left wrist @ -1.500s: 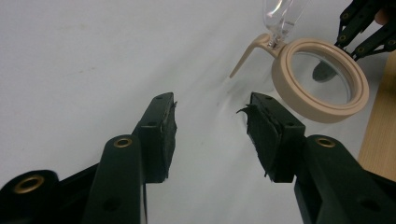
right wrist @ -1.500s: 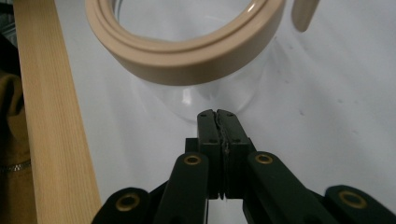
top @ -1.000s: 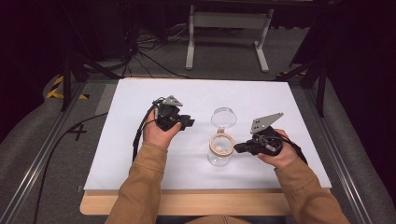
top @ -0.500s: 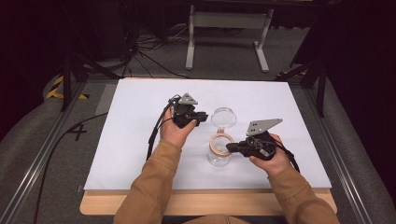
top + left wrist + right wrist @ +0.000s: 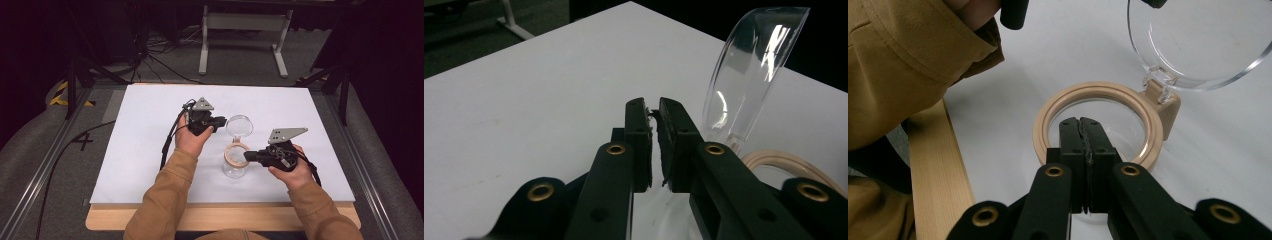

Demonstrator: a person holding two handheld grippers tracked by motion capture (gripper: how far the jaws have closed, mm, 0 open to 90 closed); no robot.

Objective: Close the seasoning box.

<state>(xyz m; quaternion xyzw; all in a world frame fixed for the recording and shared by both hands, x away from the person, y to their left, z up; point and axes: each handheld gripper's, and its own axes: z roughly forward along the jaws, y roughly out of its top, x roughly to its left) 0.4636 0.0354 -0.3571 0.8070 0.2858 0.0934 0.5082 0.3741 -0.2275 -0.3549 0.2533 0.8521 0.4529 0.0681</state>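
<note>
Since a second ago my left gripper (image 5: 218,121) has travelled rightward across the white table (image 5: 140,150), from well left of the jar to just beside its raised clear lid (image 5: 239,125); my right gripper (image 5: 251,156) has barely shifted and still sits at the jar's rim. I judge this means the left hand is closing in on the lid, either to steady it or to swing it, while the right holds the jar in place. On the left, my hand (image 5: 190,137) points the gripper to the right, toward the lid, and in the left gripper view its fingers (image 5: 639,135) stand nearly together with only a thin slit between them and nothing held; the lid (image 5: 749,85) rises just beside them, apart from them. In the middle stands the clear jar (image 5: 234,167) with its tan ring (image 5: 235,154), lid hinged up on the far side. On the right, my hand (image 5: 292,167) aims the gripper leftward, and in the right gripper view its fingers (image 5: 1070,145) are clenched over the near edge of the tan ring (image 5: 1045,125), seemingly pinching the rim.
</note>
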